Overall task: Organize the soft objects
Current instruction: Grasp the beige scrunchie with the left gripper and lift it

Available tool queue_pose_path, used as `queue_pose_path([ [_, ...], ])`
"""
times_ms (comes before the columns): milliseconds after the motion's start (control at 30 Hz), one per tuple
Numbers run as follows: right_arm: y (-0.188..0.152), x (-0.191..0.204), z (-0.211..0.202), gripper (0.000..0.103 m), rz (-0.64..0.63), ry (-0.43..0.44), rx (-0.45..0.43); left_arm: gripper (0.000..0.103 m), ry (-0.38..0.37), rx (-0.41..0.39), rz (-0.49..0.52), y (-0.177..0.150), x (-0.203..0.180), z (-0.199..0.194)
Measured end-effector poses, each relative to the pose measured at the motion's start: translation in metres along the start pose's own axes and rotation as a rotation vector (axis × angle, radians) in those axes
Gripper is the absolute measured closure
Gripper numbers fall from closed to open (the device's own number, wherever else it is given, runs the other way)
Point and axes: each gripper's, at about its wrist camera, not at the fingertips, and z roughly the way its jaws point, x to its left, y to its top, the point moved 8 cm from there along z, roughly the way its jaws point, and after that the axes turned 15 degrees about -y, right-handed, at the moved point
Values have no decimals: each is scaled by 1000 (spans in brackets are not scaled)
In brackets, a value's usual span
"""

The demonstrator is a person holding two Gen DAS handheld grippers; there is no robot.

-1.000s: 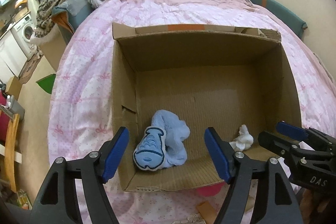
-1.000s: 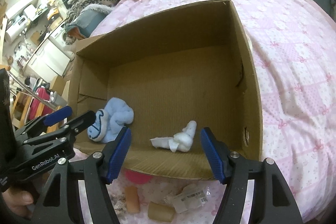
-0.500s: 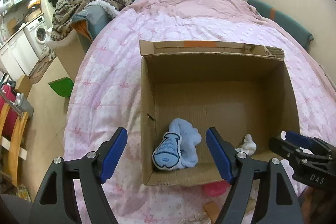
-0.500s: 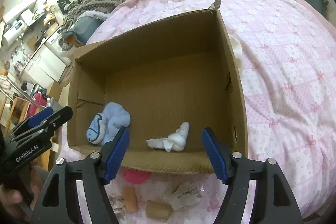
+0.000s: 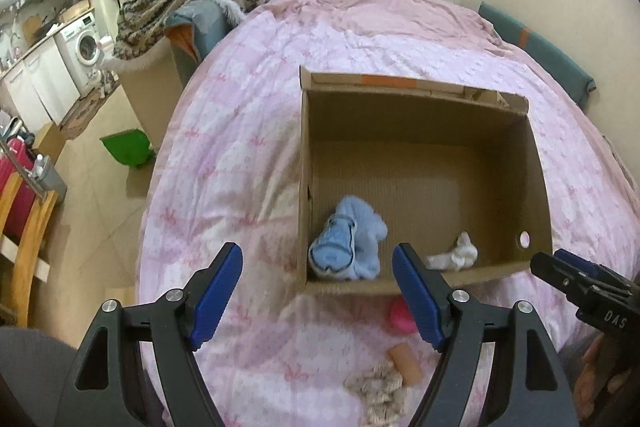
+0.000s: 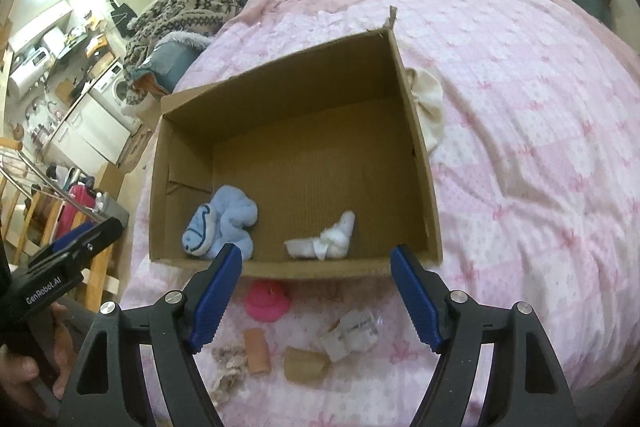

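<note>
White cloth (image 6: pixel 326 241) lengthwise along near wall

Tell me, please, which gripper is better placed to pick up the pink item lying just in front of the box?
Probably the right gripper: its open jaws sit almost directly over the pink item. In the left gripper's view, that item lies off to the side, partly hidden behind one finger.
</note>
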Motion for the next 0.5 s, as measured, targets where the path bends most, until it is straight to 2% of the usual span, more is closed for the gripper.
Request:
queue_pose_path([
  [200, -14, 1, -11, 22, -9, 1, 1, 28, -19, 36, -27, -22, 2, -4],
  [500, -47, 5, -9, 22, 32, 24, 71, 28, -20, 82, -32, -52, -1, -5],
])
